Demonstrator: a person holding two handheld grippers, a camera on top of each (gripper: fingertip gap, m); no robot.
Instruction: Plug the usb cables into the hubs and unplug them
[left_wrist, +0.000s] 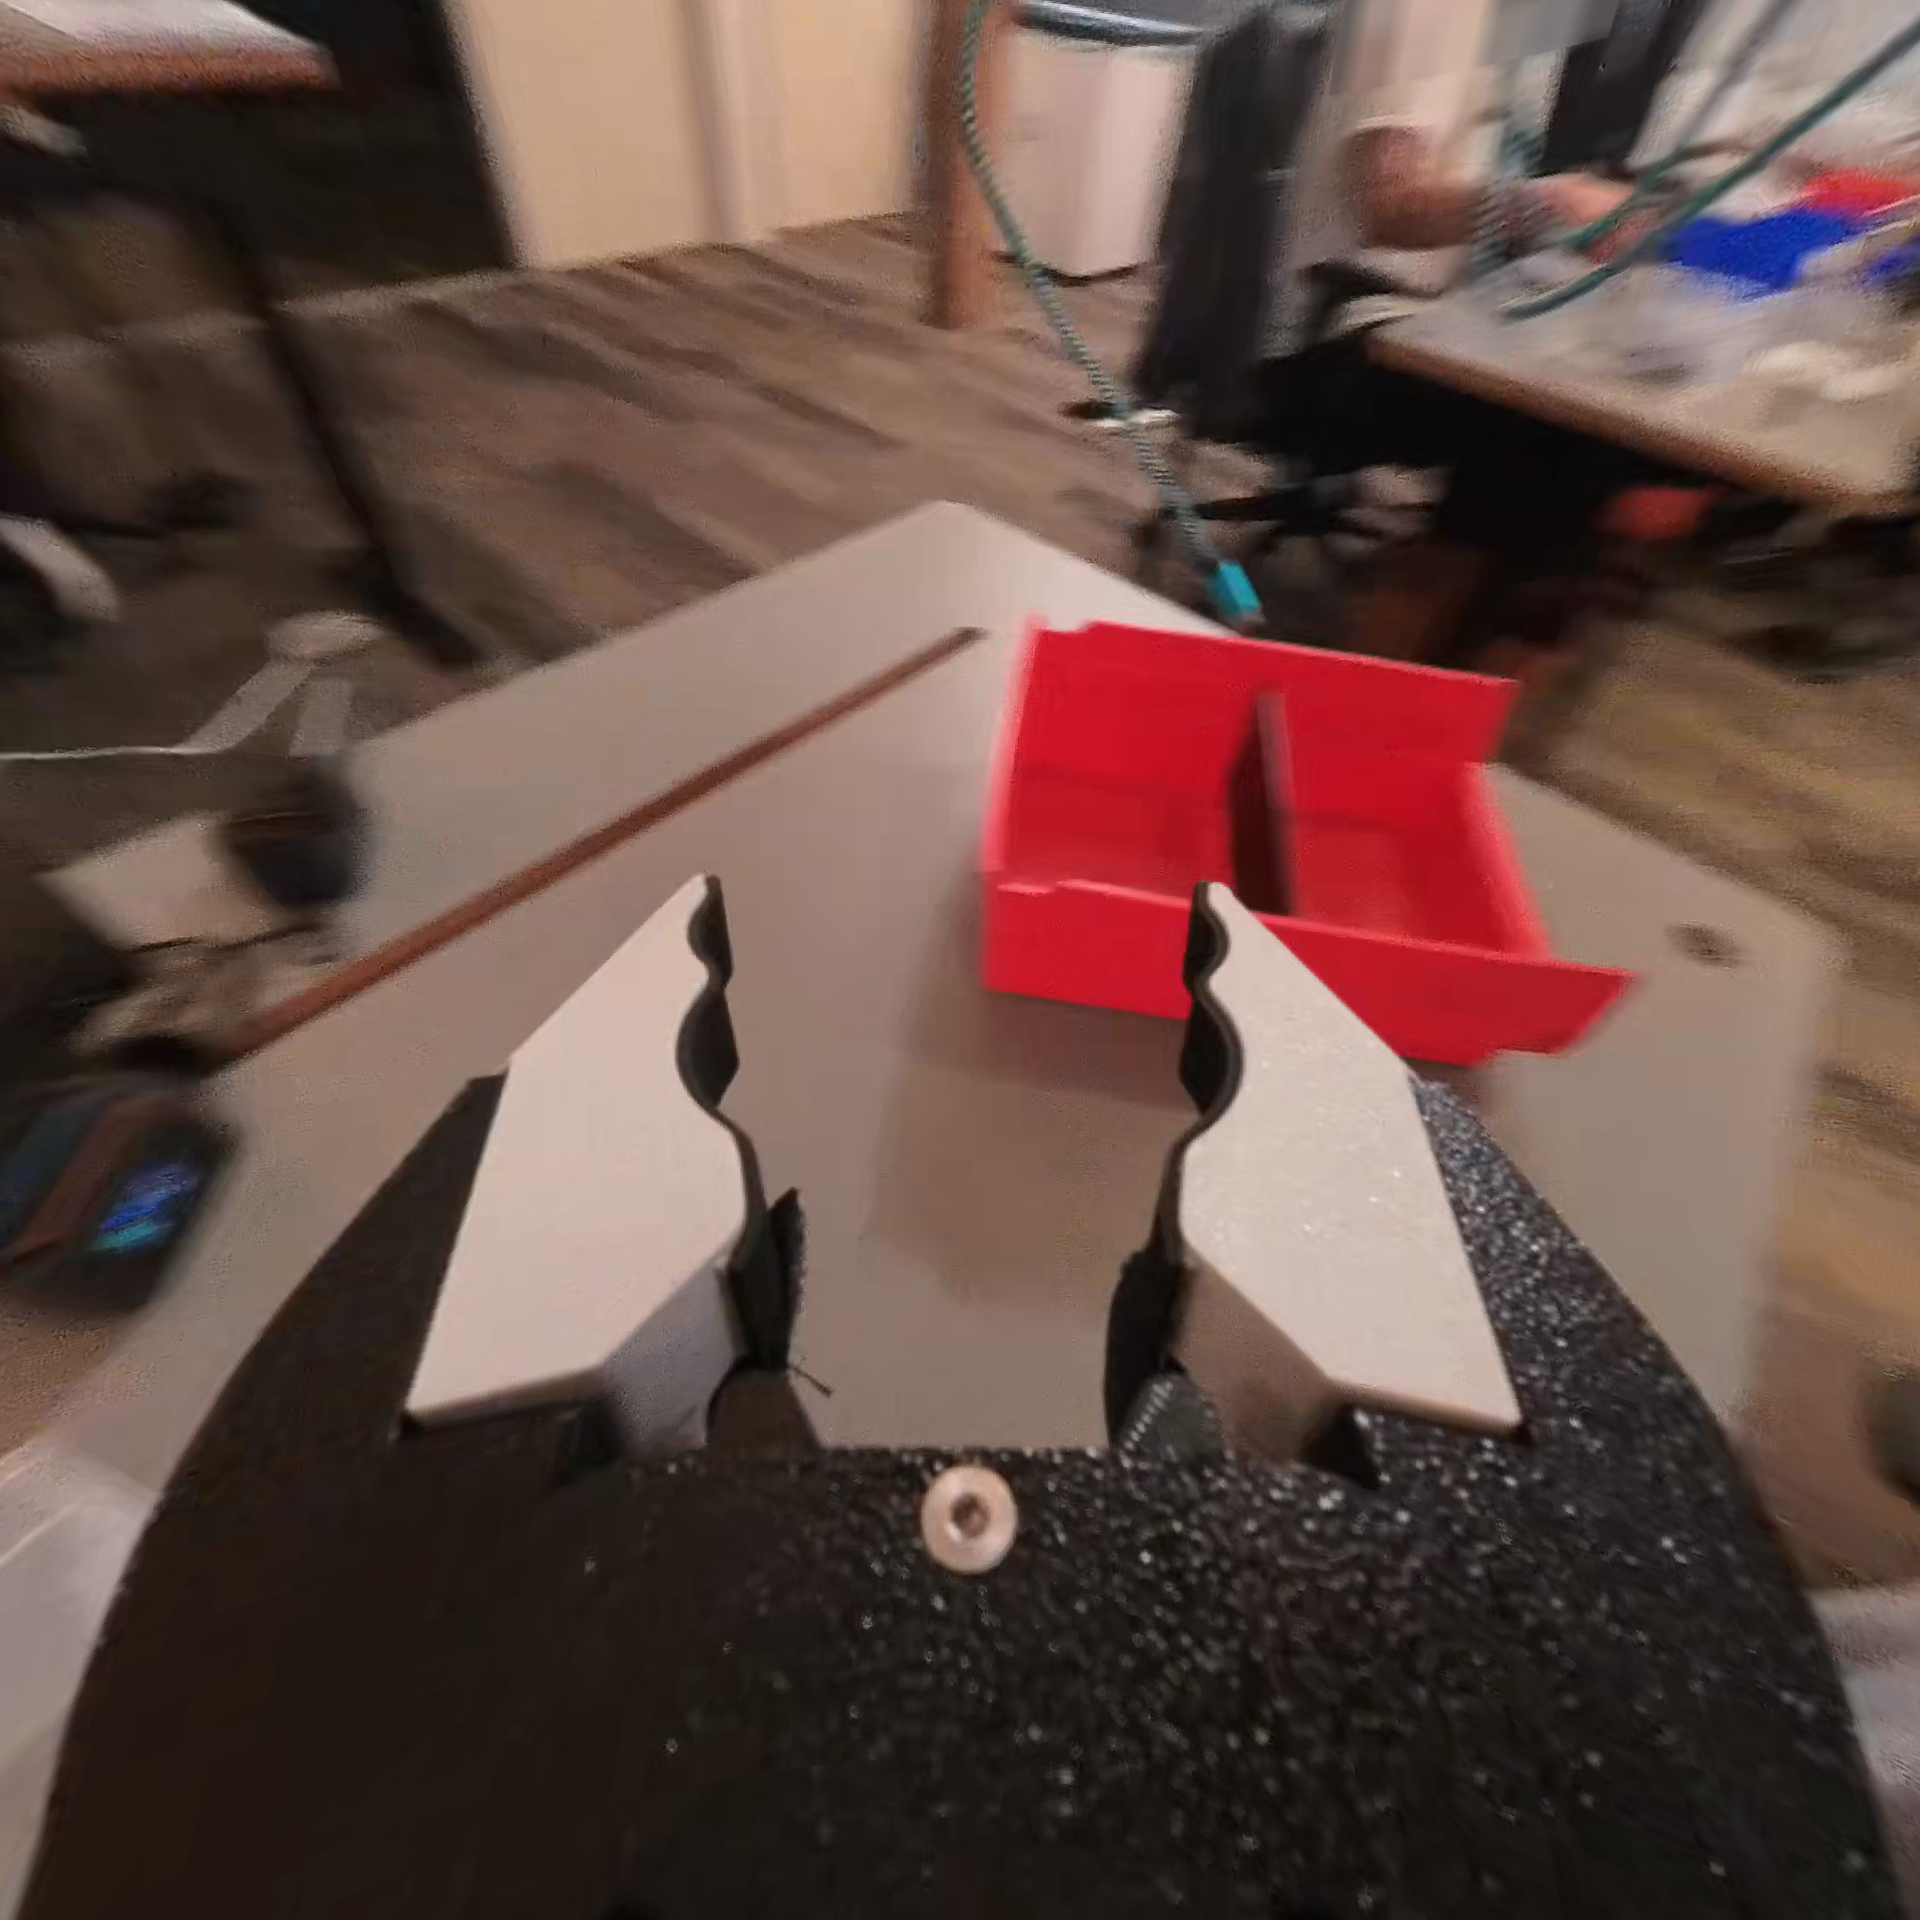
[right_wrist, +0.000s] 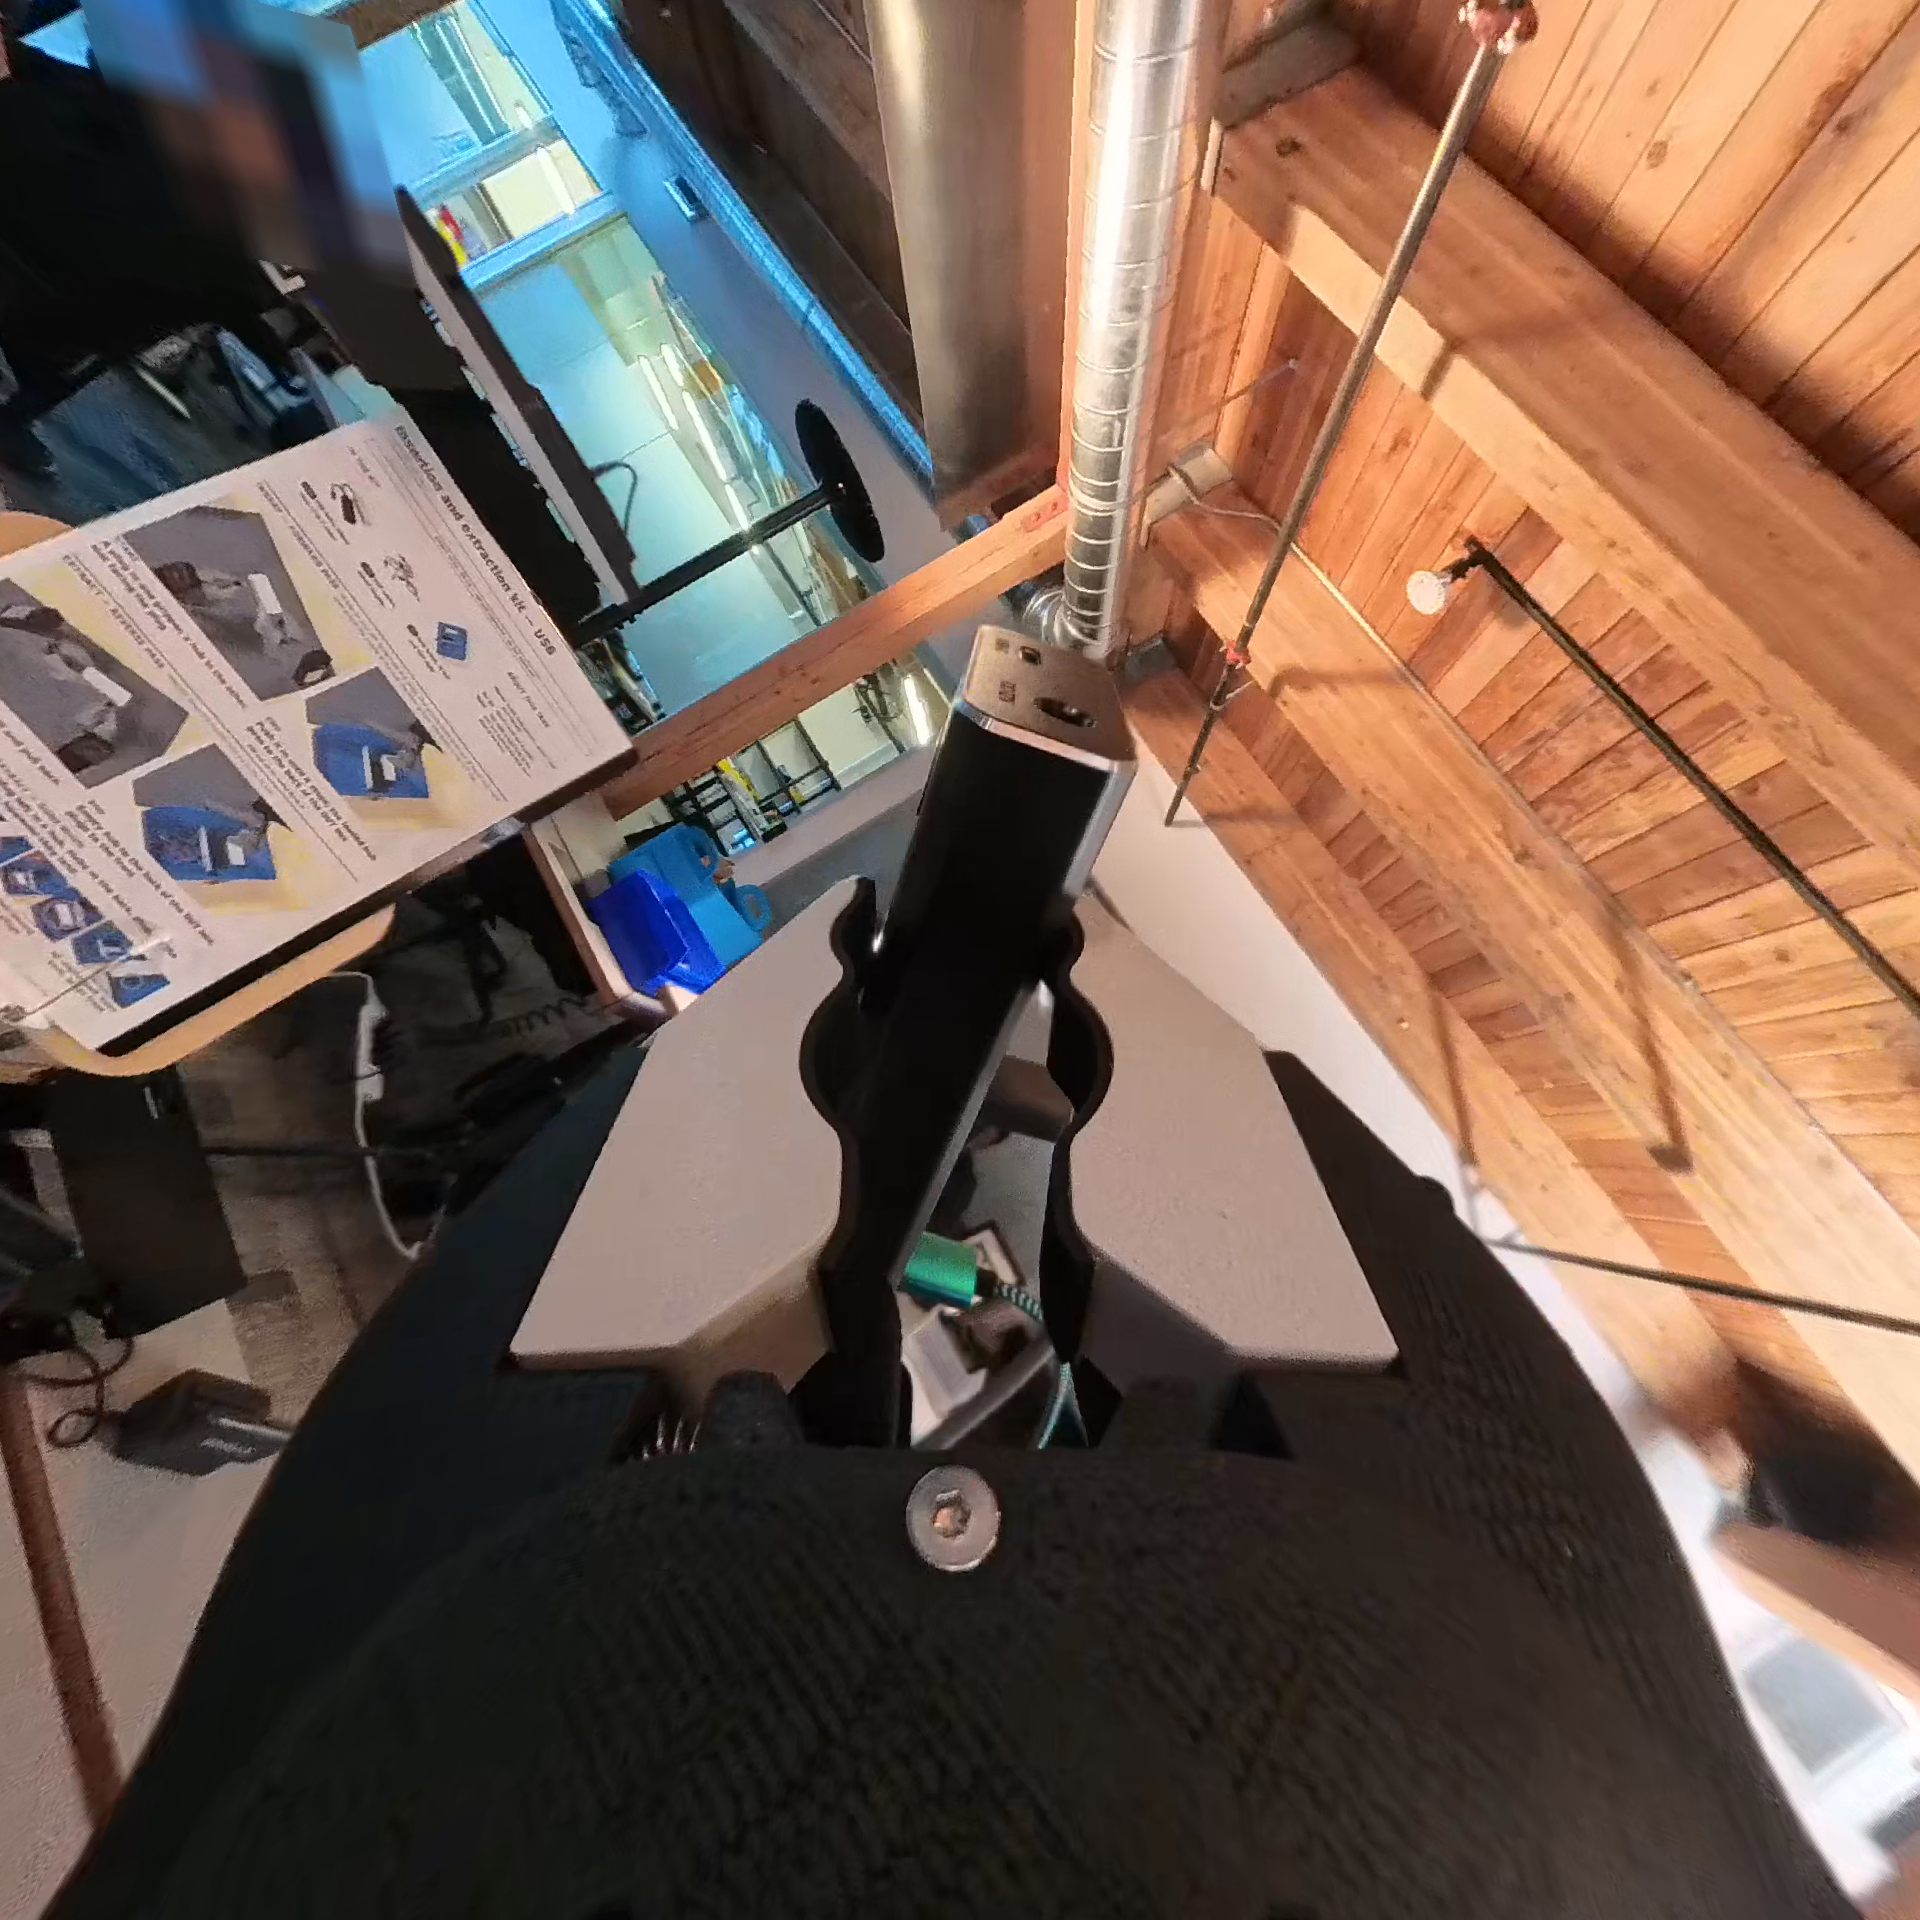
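In the left wrist view my left gripper is open and empty, low over a grey table. A teal braided USB cable hangs down past the table's far corner and ends in a teal plug that dangles free. In the right wrist view my right gripper is shut on a long black USB hub and points it up at the ceiling. The hub's silver end with ports faces away. A green plug with braided cable sits at the hub's near end; whether it is seated is hidden.
An empty red bin with a dark divider stands on the table just right of the left gripper. A dark device lies at the left. A printed instruction sheet, blue bins, a metal duct and wooden ceiling show in the right wrist view. My right fingertips sit around 50 centimeters from my left ones. The dark device lies around 30 centimeters away from my left fingertips.
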